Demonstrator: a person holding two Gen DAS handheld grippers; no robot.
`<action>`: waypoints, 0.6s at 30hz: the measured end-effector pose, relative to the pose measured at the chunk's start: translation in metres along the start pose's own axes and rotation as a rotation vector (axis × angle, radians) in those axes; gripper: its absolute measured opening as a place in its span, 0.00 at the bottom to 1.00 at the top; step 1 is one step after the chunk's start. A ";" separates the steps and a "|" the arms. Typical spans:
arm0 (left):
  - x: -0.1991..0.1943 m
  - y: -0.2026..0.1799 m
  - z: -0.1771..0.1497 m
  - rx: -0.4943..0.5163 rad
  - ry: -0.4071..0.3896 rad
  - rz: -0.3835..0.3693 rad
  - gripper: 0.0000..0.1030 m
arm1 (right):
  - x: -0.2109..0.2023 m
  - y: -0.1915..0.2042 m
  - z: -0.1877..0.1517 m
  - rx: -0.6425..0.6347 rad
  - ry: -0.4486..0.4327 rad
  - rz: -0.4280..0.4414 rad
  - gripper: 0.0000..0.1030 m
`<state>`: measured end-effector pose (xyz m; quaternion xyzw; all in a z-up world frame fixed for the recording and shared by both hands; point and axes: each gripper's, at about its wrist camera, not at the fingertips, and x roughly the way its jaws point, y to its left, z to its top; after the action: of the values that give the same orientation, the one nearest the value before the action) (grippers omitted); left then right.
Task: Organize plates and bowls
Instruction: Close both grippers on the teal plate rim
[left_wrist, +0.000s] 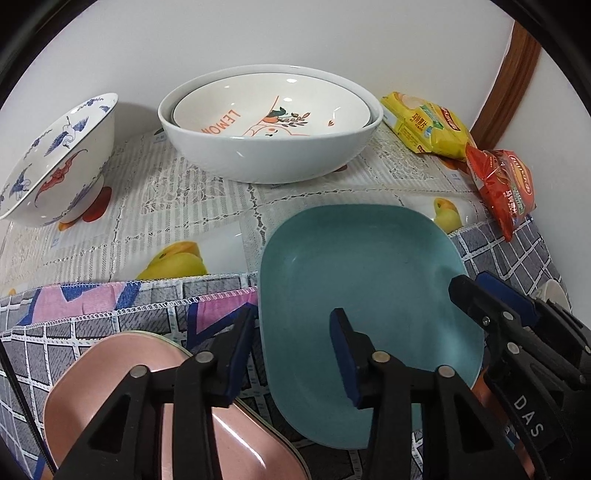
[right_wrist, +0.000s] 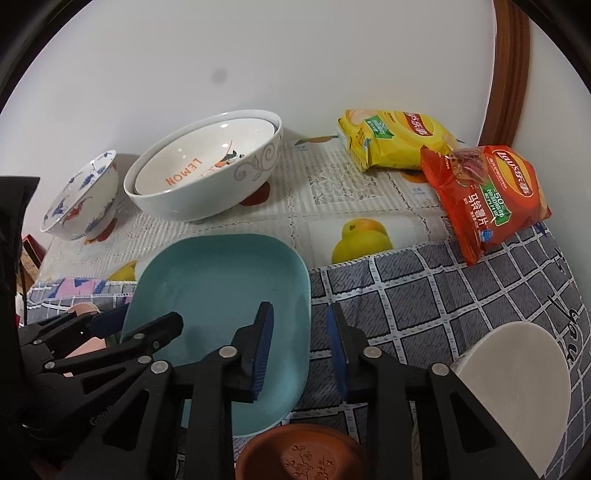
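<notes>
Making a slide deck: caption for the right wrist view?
Both grippers straddle opposite rims of the teal plate.

Legible text, both wrist views.
We read "LEMON" inside the inner bowl (right_wrist: 207, 162), "DAS" on the right gripper (left_wrist: 465, 291), "50" on the red chip bag (right_wrist: 487, 199).

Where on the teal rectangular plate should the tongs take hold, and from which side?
Grip the teal plate on its raised rim along the two long sides, one set of tongs per side, coming down from above. It lies flat on the cloth, so only the upturned edge offers purchase.
</notes>
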<state>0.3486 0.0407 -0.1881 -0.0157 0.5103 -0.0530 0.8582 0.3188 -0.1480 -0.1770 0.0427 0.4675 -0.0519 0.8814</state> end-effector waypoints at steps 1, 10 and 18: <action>0.000 0.000 0.000 0.000 -0.001 0.002 0.36 | 0.001 0.000 0.000 0.002 0.003 0.002 0.24; 0.001 0.001 0.000 -0.003 0.003 0.018 0.19 | 0.008 -0.003 -0.002 0.017 0.016 -0.002 0.10; 0.004 -0.001 0.001 0.010 0.012 0.026 0.19 | 0.018 -0.003 -0.004 0.021 0.053 0.001 0.11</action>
<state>0.3512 0.0394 -0.1906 -0.0046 0.5152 -0.0447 0.8559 0.3250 -0.1509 -0.1946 0.0535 0.4902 -0.0553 0.8682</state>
